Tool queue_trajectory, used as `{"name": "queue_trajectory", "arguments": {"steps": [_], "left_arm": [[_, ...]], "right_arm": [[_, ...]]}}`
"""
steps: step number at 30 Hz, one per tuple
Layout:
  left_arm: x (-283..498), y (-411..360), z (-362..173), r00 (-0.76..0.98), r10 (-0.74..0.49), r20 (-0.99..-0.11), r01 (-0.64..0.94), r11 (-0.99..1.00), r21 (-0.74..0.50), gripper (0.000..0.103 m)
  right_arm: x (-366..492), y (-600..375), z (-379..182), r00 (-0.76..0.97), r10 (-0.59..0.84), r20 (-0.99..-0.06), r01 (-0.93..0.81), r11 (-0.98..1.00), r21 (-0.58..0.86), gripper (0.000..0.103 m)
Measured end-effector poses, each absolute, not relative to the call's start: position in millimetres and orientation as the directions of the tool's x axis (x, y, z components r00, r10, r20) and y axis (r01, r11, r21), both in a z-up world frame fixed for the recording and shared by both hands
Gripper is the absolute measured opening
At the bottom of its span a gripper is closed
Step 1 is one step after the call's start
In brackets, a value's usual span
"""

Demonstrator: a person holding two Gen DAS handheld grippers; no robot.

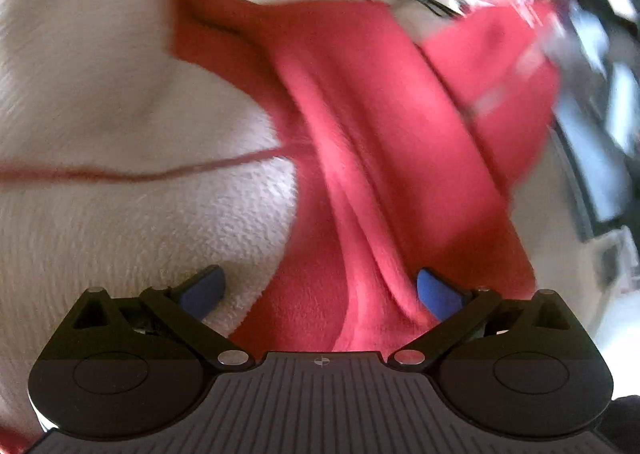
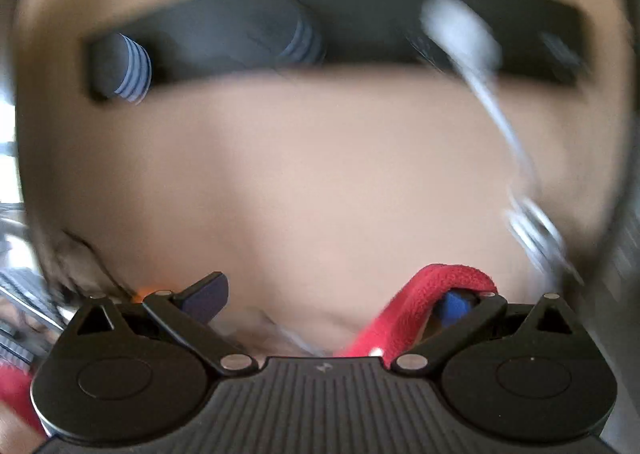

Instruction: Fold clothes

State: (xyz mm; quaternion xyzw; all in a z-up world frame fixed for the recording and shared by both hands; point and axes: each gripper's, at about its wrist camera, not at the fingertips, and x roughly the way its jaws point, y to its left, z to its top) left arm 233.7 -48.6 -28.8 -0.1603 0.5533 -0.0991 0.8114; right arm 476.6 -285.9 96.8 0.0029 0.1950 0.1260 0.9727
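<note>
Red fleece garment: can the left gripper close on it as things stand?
Probably yes. The left gripper is open, and the red fleece garment lies between and just beyond its fingers, nothing intervening.

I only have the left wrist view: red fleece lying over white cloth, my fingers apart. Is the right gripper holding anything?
Observer: The right gripper is open, but a loop of the red garment is draped over one of its fingers.
Operator: So it isn't pinched?
Observer: No, the other finger pad stands well apart, touching no cloth.
Operator: What is the right camera facing?
Observer: A blurred tan surface with a dark slot holding striped rolled items.
</note>
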Motion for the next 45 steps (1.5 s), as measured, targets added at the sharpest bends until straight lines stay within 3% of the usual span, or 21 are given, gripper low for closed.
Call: {"name": "queue_trajectory", "arguments": {"steps": [5, 8, 11, 14, 19, 24, 28, 36, 45], "left_arm": [[248, -117, -31, 0.364, -0.455, -0.813, 0.062, 0.882, -0.467, 0.103], [268, -145, -34, 0.372, -0.521, -0.768, 0.114, 0.847, -0.520, 0.103], [278, -156, -28, 0.372, -0.542, -0.754, 0.142, 0.836, -0.531, 0.103], [271, -138, -12, 0.384, -0.585, -0.714, 0.209, 0.809, -0.550, 0.103], [263, -76, -3, 0.448, -0.490, -0.748, 0.228, 0.872, -0.434, 0.103], [276, -26, -26, 0.478, -0.401, -0.782, 0.117, 0.911, -0.395, 0.103], [270, -23, -31, 0.485, -0.384, -0.786, 0.116, 0.919, -0.377, 0.103], [227, -42, -36, 0.510, -0.295, -0.808, 0.155, 0.955, -0.251, 0.103], [173, -67, -31, 0.468, -0.375, -0.800, 0.074, 0.919, -0.387, 0.103]], "right_arm": [[459, -238, 128, 0.777, 0.579, -0.246, -0.588, 0.808, 0.043, 0.103], [451, -216, 123, 0.606, 0.688, -0.400, -0.754, 0.656, -0.013, 0.103], [436, -225, 105, 0.633, 0.603, -0.485, -0.722, 0.686, -0.089, 0.103], [422, -257, 89, 0.719, 0.444, -0.534, -0.571, 0.815, -0.092, 0.103], [374, -299, 60, 0.775, 0.163, -0.610, -0.260, 0.963, -0.073, 0.103], [320, -314, 10, 0.664, 0.112, -0.739, -0.115, 0.992, 0.046, 0.103], [298, -297, -37, 0.599, -0.006, -0.801, -0.136, 0.985, -0.109, 0.103], [320, -277, -43, 0.661, -0.021, -0.750, -0.238, 0.942, -0.236, 0.103], [343, -222, -47, 0.746, 0.108, -0.657, -0.533, 0.688, -0.492, 0.103]]}}
